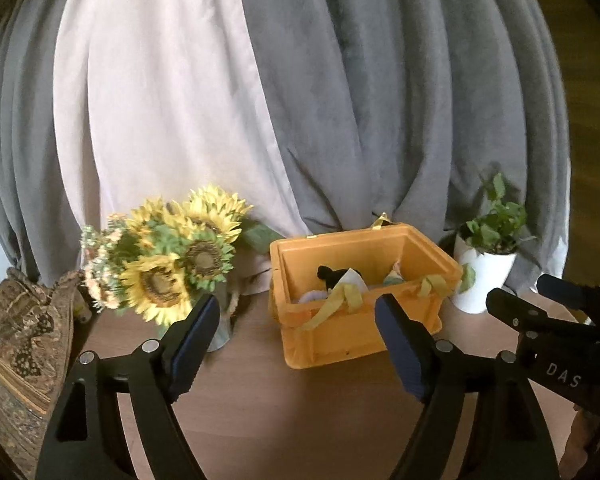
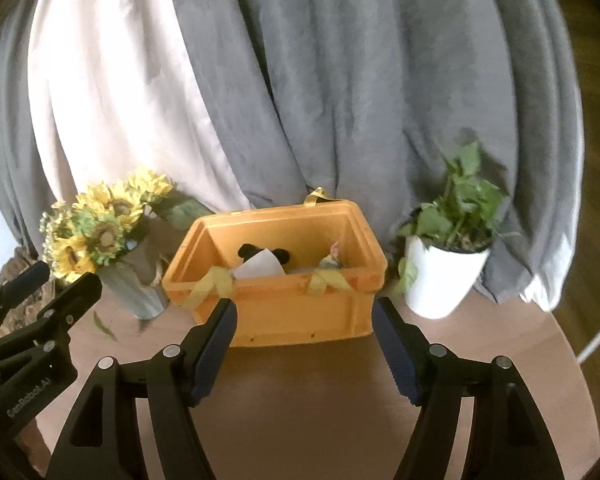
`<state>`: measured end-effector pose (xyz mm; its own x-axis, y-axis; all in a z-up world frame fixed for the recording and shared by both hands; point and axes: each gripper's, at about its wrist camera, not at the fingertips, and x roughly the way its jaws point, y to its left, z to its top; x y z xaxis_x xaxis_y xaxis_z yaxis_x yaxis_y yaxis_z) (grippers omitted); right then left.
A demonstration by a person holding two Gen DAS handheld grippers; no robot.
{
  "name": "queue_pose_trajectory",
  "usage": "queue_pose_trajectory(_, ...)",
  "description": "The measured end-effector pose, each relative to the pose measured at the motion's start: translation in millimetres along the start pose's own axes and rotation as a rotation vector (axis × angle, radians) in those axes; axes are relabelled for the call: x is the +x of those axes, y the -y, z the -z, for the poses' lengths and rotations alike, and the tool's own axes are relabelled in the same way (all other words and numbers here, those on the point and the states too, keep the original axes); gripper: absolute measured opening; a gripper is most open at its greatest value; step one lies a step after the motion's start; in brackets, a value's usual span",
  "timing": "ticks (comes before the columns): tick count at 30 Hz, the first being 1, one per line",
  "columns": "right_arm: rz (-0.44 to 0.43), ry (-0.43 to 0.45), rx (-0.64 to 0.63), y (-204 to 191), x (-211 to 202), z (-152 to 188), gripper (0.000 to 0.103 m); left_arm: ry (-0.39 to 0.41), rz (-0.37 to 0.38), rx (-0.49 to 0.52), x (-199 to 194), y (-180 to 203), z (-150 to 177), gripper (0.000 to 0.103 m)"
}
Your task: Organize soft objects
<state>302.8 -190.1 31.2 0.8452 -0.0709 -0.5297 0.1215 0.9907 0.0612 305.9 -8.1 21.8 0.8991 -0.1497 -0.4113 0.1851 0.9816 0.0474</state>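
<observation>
The left gripper (image 1: 298,328) and right gripper (image 2: 304,332) are hovering with jaws spread, grasping nothing. The soft toys, including a black-eared white plush (image 2: 262,260), are lying inside the orange plastic crate (image 2: 276,312) on the round wooden table (image 2: 300,400). The crate's front wall is hiding their lower parts, so they are hard to identify.

Soft, dim daylight; slight motion blur throughout; strong fisheye bending and dark vignetting at the edges.
</observation>
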Motion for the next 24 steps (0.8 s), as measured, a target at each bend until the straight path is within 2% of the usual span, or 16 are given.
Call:
queue_pose_trajectory(4, 0.029, 0.02, 0.011, -9.8, -30.5, 16.6, 0.073, 0.01, 0.038, 0.016, -28.9, -7.7, 10.6, 0.082)
queue_pose_trajectory(8, 0.033, 0.051, 0.029, -13.3, -59.1, 29.2, 0.073, 0.021, 0.043, 0.01, -54.4, -10.0, 18.6, 0.083)
queue_pose_trajectory(15, 0.049, 0.088, 0.017, -15.0, -99.4, 43.5, 0.077, 0.055, 0.017, -0.007, -98.3, -5.4, 31.9, 0.088)
queue_pose_trajectory(24, 0.052, 0.112, -0.002, 5.4, -153.5, 69.4, 0.083, 0.079, 0.002, -0.021, -156.8, 20.0, 54.5, 0.094)
